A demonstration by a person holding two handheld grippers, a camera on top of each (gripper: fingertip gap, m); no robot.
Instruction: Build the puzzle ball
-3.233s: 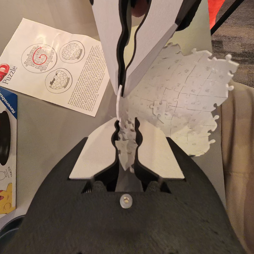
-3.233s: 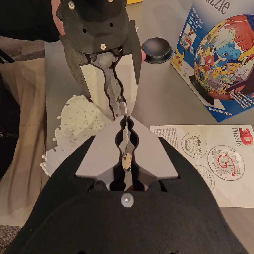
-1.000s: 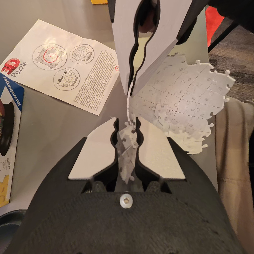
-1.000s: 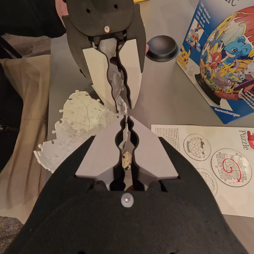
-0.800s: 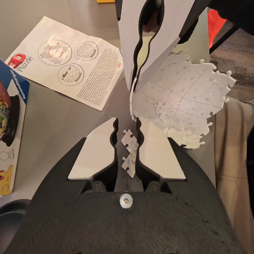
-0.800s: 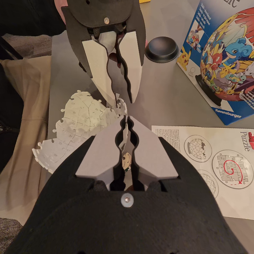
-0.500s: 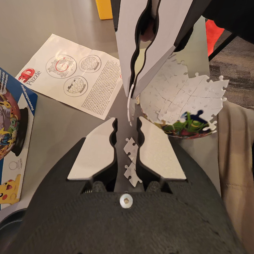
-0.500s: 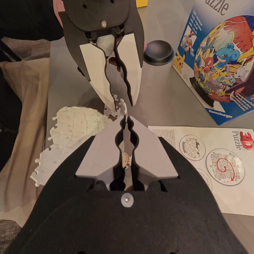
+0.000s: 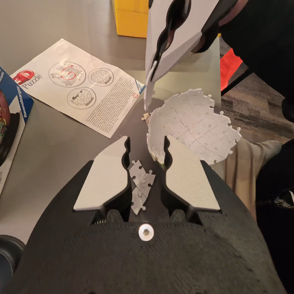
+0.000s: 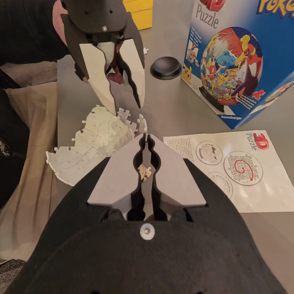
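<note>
1. The left hand-held gripper (image 9: 146,140) is textured black with pale grey fingers (image 9: 109,171)
2. The joined puzzle pieces (image 9: 140,184) between those fingers show a plain grey back
3. The curved puzzle shell (image 9: 195,127), ahead and to the right, is white inside, with thin dark seams
4. The instruction sheet (image 9: 76,85), ahead-left, is white with black print and a red spiral arrow
5. The puzzle box (image 10: 238,66), ahead-right of the right hand-held gripper (image 10: 145,136), is blue and white with a many-coloured cartoon ball
6. The counter (image 9: 63,151) is plain grey

printed wording on puzzle box (image 10: 248,66); also on instruction sheet (image 9: 76,85)
</note>
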